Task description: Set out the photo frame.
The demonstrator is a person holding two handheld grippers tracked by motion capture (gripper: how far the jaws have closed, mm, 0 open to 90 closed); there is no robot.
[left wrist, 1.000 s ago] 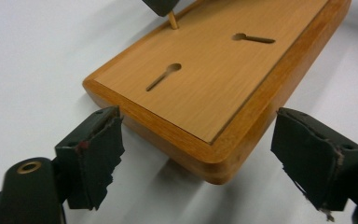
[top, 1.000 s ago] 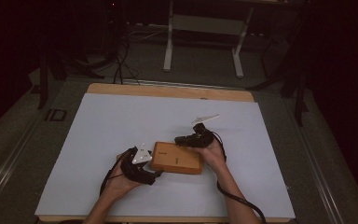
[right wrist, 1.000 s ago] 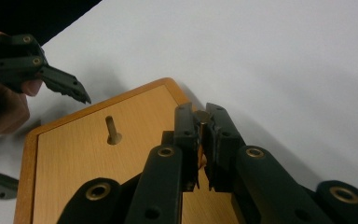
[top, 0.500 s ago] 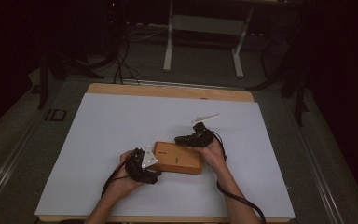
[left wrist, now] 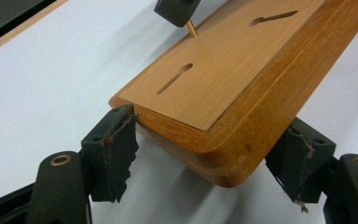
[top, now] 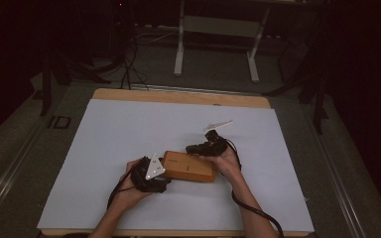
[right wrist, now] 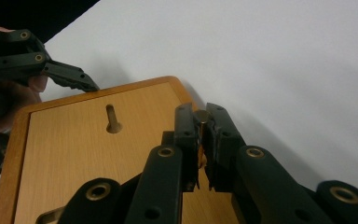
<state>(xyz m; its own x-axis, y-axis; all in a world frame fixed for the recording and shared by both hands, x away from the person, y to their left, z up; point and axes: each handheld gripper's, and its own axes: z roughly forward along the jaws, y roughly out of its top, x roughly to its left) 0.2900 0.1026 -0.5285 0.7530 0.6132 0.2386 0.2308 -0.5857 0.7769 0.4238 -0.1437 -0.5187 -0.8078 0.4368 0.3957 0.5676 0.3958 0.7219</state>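
Note:
A flat wooden board (top: pixel 188 166) with keyhole slots lies on the white sheet. My left gripper (top: pixel 162 173) straddles its left end. In the left gripper view its jaws (left wrist: pixel 207 135) stand wide and have just been closing, and both pads (left wrist: pixel 116 140) touch the board (left wrist: pixel 223 70) on opposite sides of a corner. My right gripper (top: pixel 198 148) reaches over the board's far right part. It is shut (right wrist: pixel 201 121) on a small brass pin (right wrist: pixel 201 115) that stands upright on the board (right wrist: pixel 84 154). The same pin (left wrist: pixel 191 28) shows under the right gripper (left wrist: pixel 175 9).
The white sheet (top: pixel 129 129) covers most of the table, with a wooden strip (top: pixel 178 96) bare at the far edge. Beyond the table stand a metal frame (top: pixel 216 25) and floor cables (top: pixel 129 64). One left finger (right wrist: pixel 70 77) shows past the board's corner.
The left gripper's grey plate has shifted slightly at the board's left end. The board and the right gripper have kept still.

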